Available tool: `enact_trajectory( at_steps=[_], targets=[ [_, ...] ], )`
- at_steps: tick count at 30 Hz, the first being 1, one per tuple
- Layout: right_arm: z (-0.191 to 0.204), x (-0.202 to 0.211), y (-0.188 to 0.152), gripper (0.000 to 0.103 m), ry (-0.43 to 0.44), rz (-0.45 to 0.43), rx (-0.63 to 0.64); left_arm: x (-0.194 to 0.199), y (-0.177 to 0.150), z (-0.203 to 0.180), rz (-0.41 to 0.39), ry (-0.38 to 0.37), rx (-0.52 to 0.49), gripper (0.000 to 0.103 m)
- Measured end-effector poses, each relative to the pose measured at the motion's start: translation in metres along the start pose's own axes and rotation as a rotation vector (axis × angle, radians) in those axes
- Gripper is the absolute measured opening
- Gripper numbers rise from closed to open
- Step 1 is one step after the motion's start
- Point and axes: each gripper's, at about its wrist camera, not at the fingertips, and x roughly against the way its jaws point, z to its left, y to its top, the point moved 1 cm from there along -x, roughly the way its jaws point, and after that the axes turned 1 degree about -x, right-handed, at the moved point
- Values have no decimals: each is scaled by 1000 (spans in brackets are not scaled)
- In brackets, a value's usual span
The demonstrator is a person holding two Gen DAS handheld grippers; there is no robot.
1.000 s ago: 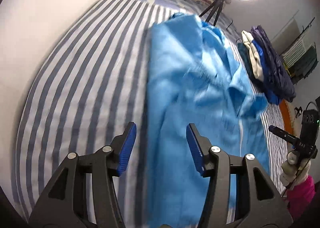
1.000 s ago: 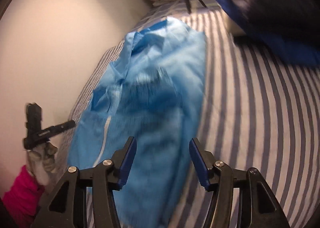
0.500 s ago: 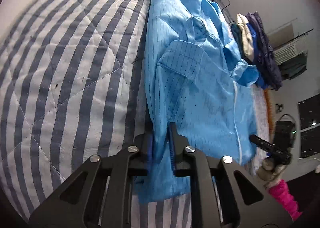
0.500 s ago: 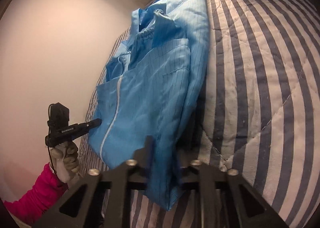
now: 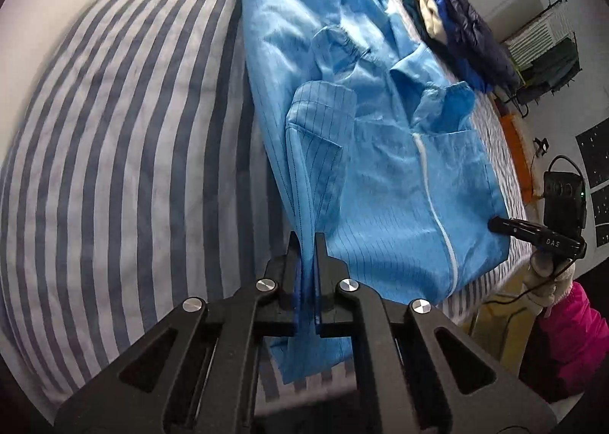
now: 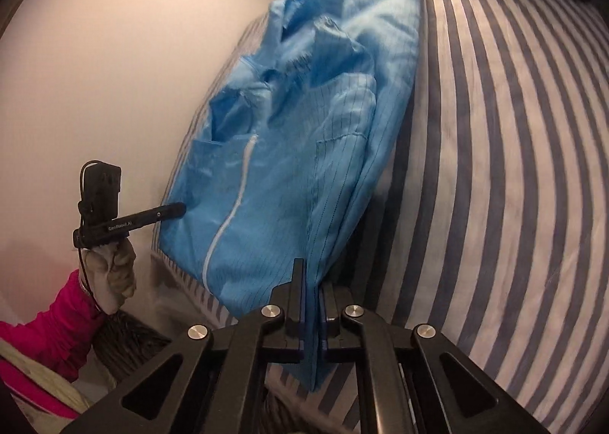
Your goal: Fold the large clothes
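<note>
The blue coat (image 5: 380, 167) lies lengthwise on the striped bed (image 5: 114, 167), its hem at the near edge — white zipper (image 5: 434, 198) facing up. The left gripper (image 5: 306, 262) is clamped on the hem's left corner; the right gripper (image 6: 312, 281) pinches the opposite corner. A pile of folded clothes (image 5: 456, 23), somewhat blurred, sits toward the far right edge.

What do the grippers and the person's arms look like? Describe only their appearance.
The left gripper and right gripper are matte black angular frames with triangular cutouts, silver round bolts and blue finger pads. Seen from outside, one carries a black box with a cable and white lettering. The arm has a pink sleeve and pale glove.
</note>
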Motion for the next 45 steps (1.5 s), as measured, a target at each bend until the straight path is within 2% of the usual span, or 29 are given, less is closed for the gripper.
enact_trajectory(
  at_steps=[2,4,6,7,10,13,16,19,20,21,23,25,26,28,29,30,32,35,37,41,45],
  targets=[
    [1,-7,-3,3,-21,24,15,-2,-9,1,18,21,-9,2],
    [4,-8,3,12,-42,34,38,-4,-12,2,30,36,-19,5],
    [12,2,12,27,-61,37,85,-1,-10,1,46,54,-24,11],
    [17,7,15,29,-67,27,110,0,-8,0,43,57,-25,12],
    [32,42,28,32,-76,-35,211,26,1,-2,-37,82,-39,13],
    [47,73,61,36,-88,-132,275,47,18,-7,-117,83,-55,14],
    [56,86,105,41,-101,-234,313,55,54,-14,-170,83,-90,14],
    [61,78,144,43,-159,-284,361,53,99,-25,-217,99,-147,15],
    [61,72,160,43,-174,-288,369,50,121,-27,-240,98,-163,21],
    [61,64,177,43,-179,-286,368,47,140,-28,-246,78,-174,35],
    [56,50,204,43,-193,-278,370,37,172,-30,-254,30,-174,46],
    [54,28,235,45,-266,-266,412,28,203,-31,-269,17,-182,46],
    [52,20,245,49,-292,-255,436,19,223,-33,-284,48,-207,46],
    [49,-14,263,58,-370,-207,518,5,243,-39,-302,103,-272,48],
    [47,-29,265,58,-397,-179,534,-11,252,-43,-291,148,-330,55],
    [44,-47,267,56,-409,-140,537,-28,258,-43,-273,182,-351,55],
    [38,-68,264,53,-375,-98,517,-55,261,-38,-229,161,-329,55],
    [32,-79,253,53,-362,-104,489,-76,253,-27,-206,95,-251,55],
    [27,-75,249,53,-366,-134,426,-79,247,-29,-206,116,-257,55],
    [34,-52,246,53,-368,-185,353,-57,237,-38,-223,136,-272,55],
    [83,-3,250,53,-363,-278,349,-5,243,-48,-286,127,-238,55]
  ],
)
